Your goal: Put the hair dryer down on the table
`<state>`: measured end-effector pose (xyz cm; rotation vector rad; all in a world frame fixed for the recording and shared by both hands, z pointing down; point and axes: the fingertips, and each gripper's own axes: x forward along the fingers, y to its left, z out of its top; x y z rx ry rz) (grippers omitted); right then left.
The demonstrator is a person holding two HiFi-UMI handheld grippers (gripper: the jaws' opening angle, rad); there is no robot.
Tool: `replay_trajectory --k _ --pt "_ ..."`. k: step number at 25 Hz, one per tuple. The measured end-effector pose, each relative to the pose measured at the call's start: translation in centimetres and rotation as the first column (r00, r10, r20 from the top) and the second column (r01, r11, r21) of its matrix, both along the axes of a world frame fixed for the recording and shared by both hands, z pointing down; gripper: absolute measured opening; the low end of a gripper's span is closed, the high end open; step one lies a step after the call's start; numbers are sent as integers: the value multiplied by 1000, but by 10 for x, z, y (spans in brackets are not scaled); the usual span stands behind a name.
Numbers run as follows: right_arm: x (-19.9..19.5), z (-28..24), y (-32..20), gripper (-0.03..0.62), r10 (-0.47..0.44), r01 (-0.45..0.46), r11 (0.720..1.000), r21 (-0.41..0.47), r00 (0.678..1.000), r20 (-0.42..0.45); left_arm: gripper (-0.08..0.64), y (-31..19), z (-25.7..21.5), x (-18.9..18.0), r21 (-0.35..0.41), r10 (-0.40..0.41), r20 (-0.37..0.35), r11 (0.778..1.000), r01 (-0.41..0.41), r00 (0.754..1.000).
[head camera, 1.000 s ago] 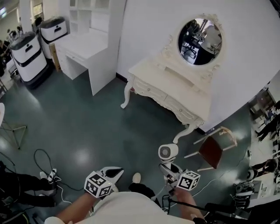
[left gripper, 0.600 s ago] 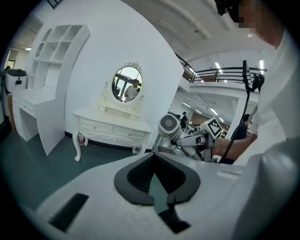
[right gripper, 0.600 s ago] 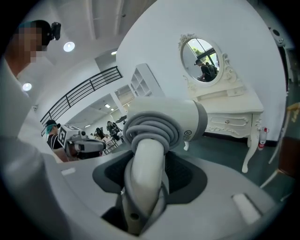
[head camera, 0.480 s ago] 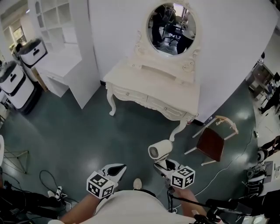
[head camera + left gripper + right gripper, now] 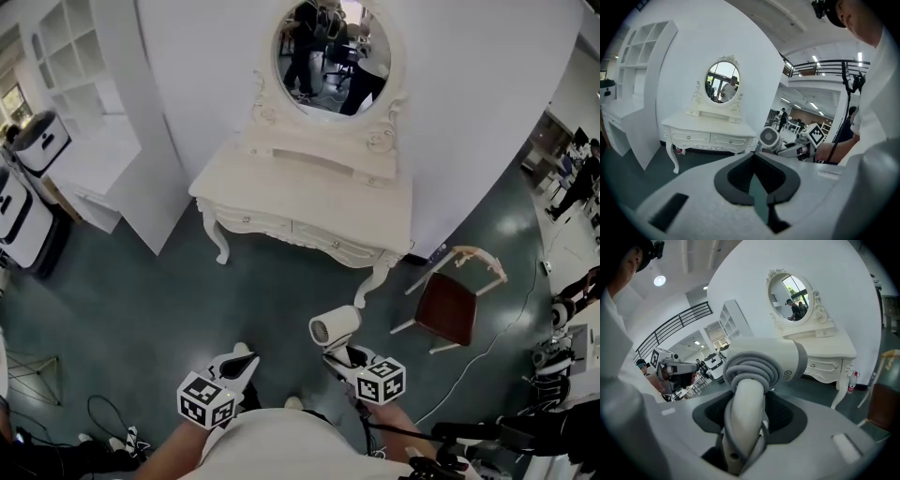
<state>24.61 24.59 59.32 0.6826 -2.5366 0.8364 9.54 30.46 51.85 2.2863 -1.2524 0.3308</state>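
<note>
The right hand-held gripper [image 5: 342,356] clamps the hair dryer [image 5: 334,326] by its handle, short of the surface's [image 5: 309,192] front edge. The left hand-held gripper [image 5: 242,359] is narrow and empty.

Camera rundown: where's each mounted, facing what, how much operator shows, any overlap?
Head view: on the person's head, steeply down at dressing table and floor; forearms, left claw, right claw gripping hair dryer.
Left gripper view: on left claw, along its empty jaws toward the table; torso, right arm.
Right gripper view: on right claw, along jaws clamping the dryer handle; torso, left claw.
Shared: the mirrored table, in all three.
</note>
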Motion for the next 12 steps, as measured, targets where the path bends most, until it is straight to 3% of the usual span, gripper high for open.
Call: replay_trajectory --k 6,12 --pt "-42 -1 -65 215 34 -33 999 23 997 -68 -2 -77 11 -52 3 43 -33 999 -42 999" --pt "-97 -22 -138 216 142 -140 990 28 985 -98 -2 -164 -13 -116 41 166 -26 986 -164 986"
